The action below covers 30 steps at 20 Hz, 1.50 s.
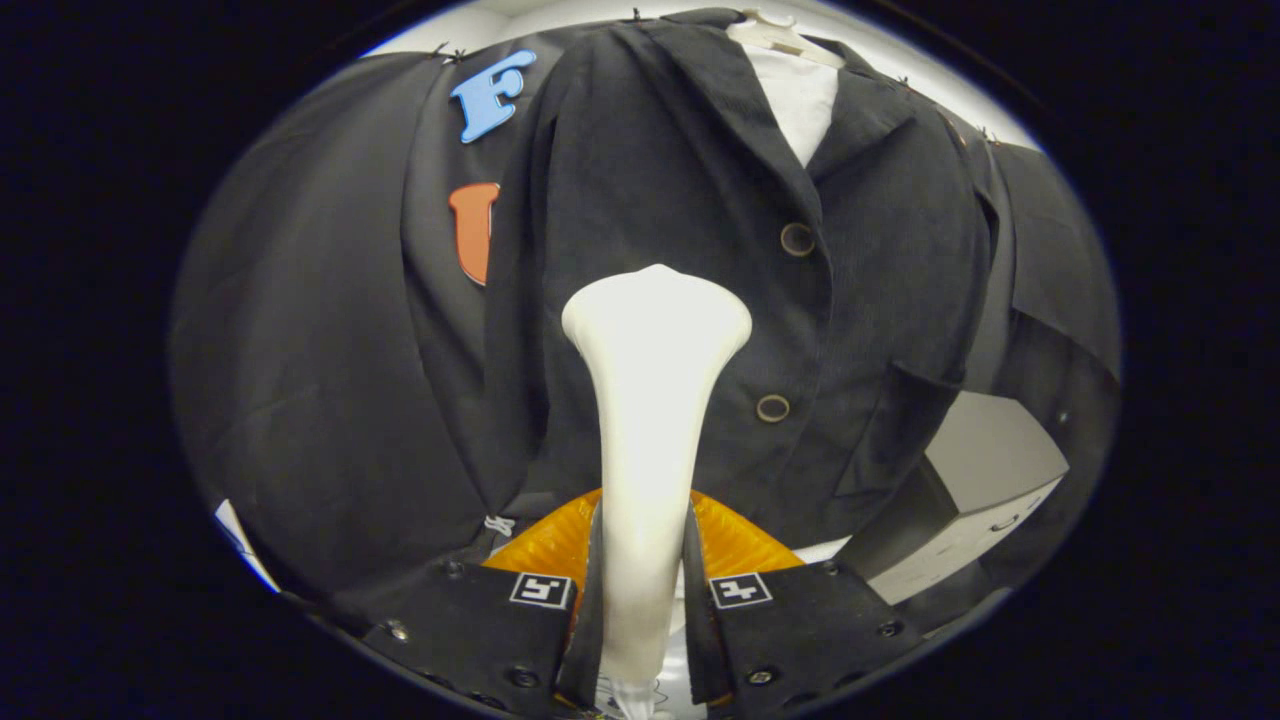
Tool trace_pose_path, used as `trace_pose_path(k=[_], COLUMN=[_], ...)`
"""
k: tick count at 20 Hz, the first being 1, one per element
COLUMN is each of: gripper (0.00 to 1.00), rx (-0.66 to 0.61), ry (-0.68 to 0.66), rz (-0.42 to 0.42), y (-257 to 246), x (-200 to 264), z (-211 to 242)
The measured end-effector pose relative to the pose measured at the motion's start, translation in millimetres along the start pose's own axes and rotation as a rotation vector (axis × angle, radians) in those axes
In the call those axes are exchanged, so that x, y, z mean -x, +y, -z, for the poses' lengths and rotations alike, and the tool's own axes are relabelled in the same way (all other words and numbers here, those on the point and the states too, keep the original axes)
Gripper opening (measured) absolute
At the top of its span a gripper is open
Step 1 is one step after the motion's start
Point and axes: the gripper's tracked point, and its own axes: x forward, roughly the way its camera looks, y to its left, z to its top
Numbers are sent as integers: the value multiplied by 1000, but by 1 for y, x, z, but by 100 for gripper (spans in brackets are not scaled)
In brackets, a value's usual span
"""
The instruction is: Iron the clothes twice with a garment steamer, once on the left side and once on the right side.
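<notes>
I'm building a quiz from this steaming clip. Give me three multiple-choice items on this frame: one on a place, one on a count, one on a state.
1. Where is the steamer head?
A. Before the jacket's front, beside the row of buttons
B. Lying on the white cabinet
C. Up at the hanger

2. How many buttons show on the jacket front?
A. None
B. Two
C. Five

3. What is the hand-held gripper doing?
A. Open, holding nothing
B. Shut on the steamer's handle
C. Shut on a sleeve

Answers:
1 A: the white steamer has its flared head against the dark jacket, next to the buttons.
2 B: one button sits above another.
3 B: the hand-held gripper has both fingers pressed on the steamer's narrow handle.
</notes>
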Motion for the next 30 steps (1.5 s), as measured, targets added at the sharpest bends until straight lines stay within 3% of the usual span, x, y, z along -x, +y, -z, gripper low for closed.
trace_pose_path(k=[24,30], gripper=[37,37], rx=[55,51], ry=[185,202], rz=[-35,-58], y=[2,3], x=[-57,-54], z=[144,147])
